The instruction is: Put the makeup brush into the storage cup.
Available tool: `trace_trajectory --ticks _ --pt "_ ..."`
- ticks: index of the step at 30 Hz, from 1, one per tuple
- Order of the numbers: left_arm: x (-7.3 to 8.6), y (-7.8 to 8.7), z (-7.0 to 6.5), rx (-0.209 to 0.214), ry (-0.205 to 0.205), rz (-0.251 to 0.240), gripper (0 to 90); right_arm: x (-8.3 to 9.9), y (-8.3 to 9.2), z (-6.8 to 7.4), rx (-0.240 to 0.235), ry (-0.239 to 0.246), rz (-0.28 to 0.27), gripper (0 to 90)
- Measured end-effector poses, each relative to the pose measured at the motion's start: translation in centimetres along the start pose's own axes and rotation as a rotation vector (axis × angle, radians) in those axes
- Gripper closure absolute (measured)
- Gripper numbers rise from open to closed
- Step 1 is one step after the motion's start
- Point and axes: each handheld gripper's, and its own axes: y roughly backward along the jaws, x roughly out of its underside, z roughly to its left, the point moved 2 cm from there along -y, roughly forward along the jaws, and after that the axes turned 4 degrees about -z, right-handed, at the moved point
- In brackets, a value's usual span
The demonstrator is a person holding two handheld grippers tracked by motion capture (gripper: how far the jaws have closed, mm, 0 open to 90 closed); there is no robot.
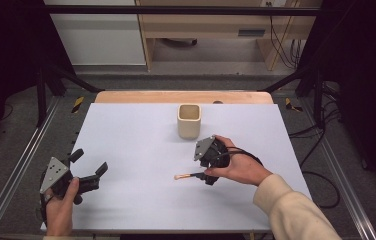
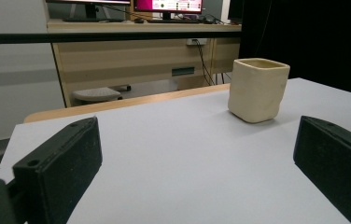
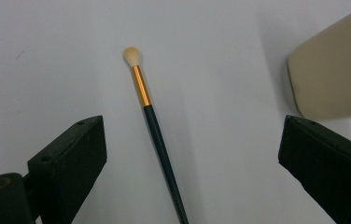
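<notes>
A thin brush [image 3: 154,126] with a pale tip, an orange ferrule and a dark green handle lies flat on the white table [image 3: 47,60]. My right gripper [image 3: 193,140] hovers over it, jaws wide open, with the handle running up between them and touching neither. From above, the brush [image 1: 185,176] points left from under the right gripper [image 1: 207,167]. A cream cup [image 1: 189,120] stands upright behind it, empty as far as I can see. My left gripper [image 1: 90,162] rests open at the table's front left and faces the cup [image 2: 257,88].
The white table [image 1: 136,150] lies on a wooden board whose far edge [image 1: 176,96] shows behind the cup. Metal frame rails and cables run along both sides. A wooden desk stands beyond the table.
</notes>
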Motion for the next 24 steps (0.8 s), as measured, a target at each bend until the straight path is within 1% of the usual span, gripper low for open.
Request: trace_trajectory --ticks 1,2,3,4,6,10,11,13,15,16,20,23,24 --pt "0.0 0.0 0.0 0.0 0.0 0.0 0.3 0.0 0.0 0.0 0.0 0.0 0.0 8.2" --pt "0.0 0.0 0.0 0.0 0.0 0.0 0.3 0.0 -0.2 0.0 -0.01 0.003 0.0 8.2" --pt "0.0 0.0 0.0 0.0 0.001 0.0 0.3 0.0 -0.4 0.0 -0.011 0.016 0.01 8.2" --pt "0.0 0.0 0.0 0.0 0.001 0.0 0.3 -0.1 -0.7 0.1 -0.024 0.025 0.021 8.3" --pt "0.0 0.0 0.0 0.0 0.002 -0.001 0.3 -0.1 -0.9 0.1 -0.036 0.03 0.034 8.5" --pt "0.0 0.0 0.1 0.0 0.002 -0.001 0.4 -0.3 -1.2 0.1 -0.03 0.03 0.039 8.7" --pt "0.0 0.0 0.1 0.0 0.002 -0.001 0.3 -0.4 -1.3 0.1 -0.042 0.047 0.045 9.0" --pt "0.0 0.0 0.1 0.0 0.001 -0.001 0.3 -0.5 -1.4 0.1 -0.039 0.046 0.051 9.4" --pt "0.0 0.0 0.1 0.0 0.002 -0.001 0.3 -0.7 -1.5 0.1 -0.042 0.063 0.056 9.8" --pt "0.0 0.0 0.1 0.0 0.001 -0.001 0.4 -0.7 -1.6 0.1 -0.041 0.061 0.055 9.8" --pt "0.0 0.0 0.1 0.0 0.001 -0.001 0.4 -0.9 -1.8 0.2 -0.056 0.077 0.065 9.8" --pt "0.0 0.0 0.1 0.0 0.0 -0.001 0.4 -1.0 -2.1 0.4 -0.057 0.076 0.071 10.1" --pt "0.0 0.0 0.1 0.0 0.0 0.0 0.3 -0.9 -2.3 0.5 -0.069 0.092 0.078 10.8"
